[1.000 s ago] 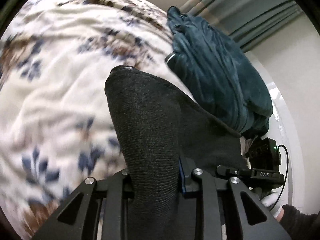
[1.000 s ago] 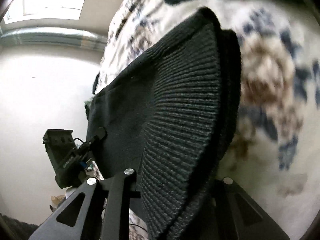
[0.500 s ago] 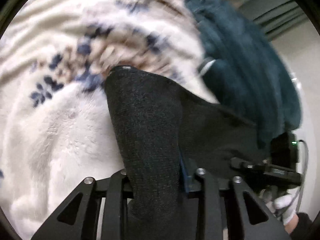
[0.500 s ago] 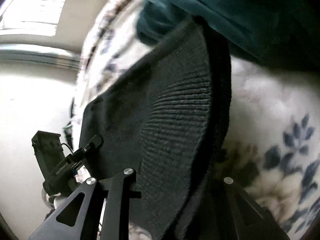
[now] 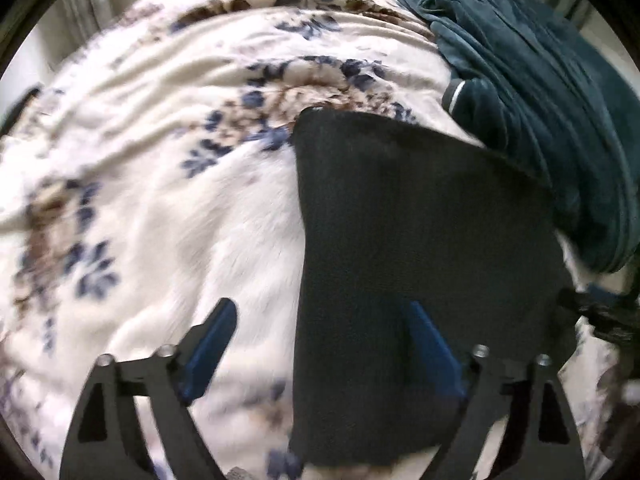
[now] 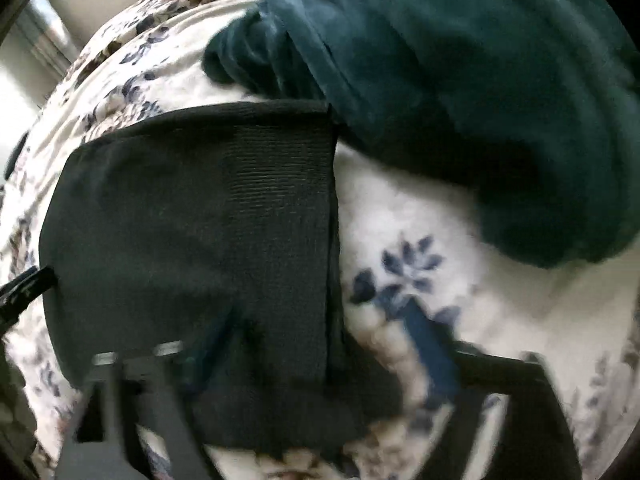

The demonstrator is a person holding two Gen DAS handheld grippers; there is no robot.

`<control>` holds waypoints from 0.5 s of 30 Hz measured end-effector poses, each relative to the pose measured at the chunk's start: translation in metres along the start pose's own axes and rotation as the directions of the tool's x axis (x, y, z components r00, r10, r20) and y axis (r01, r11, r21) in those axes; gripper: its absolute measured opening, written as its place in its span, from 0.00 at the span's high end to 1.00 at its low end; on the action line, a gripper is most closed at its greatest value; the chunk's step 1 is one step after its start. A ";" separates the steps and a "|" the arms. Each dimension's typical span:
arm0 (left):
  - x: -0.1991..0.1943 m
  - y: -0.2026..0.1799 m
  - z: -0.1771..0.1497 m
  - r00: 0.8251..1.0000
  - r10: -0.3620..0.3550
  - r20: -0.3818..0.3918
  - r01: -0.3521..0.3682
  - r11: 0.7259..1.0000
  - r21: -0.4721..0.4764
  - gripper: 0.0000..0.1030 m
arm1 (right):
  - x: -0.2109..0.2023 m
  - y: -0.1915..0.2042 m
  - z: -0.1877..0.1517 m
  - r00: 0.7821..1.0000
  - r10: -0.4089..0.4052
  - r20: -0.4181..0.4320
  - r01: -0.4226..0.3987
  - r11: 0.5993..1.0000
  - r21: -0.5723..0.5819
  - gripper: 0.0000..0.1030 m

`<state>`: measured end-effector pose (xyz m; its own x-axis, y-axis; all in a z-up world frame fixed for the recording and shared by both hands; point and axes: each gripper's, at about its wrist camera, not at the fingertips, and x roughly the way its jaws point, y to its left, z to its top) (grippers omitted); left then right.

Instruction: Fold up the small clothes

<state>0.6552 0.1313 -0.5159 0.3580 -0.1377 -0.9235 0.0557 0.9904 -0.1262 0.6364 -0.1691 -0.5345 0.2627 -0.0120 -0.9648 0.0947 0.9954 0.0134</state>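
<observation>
While both claws spread apart, left claw [image 5: 316, 344] and right claw [image 6: 320, 344] grip nothing; the black knit garment [image 5: 420, 240] lies flat on the floral blanket [image 5: 180, 208], near-left of the teal garment [image 5: 560, 120].

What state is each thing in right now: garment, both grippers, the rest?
Black knit garment: lying flat on the blanket, released, its far corner touching the teal pile.
Left gripper: jaws opening; fingers straddle the garment's left edge, not pressing it.
Right gripper: jaws opening, straddling the garment's ribbed right edge, no grip.
Teal velvet clothes: crumpled, unfolded pile.
Floral blanket: spread out, wrinkled.
</observation>
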 end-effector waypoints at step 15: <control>-0.150 -0.064 -0.057 0.991 0.076 0.113 -0.076 0.997 -0.012 0.08 | -0.194 0.010 -0.102 0.960 -0.192 0.205 0.190 0.981 0.030 0.00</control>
<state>0.5453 0.0887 -0.3902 0.4645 -0.0615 -0.8834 0.0176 0.9980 -0.0602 0.4884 -0.1467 -0.3739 0.4310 -0.2225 -0.8745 0.1716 0.9717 -0.1626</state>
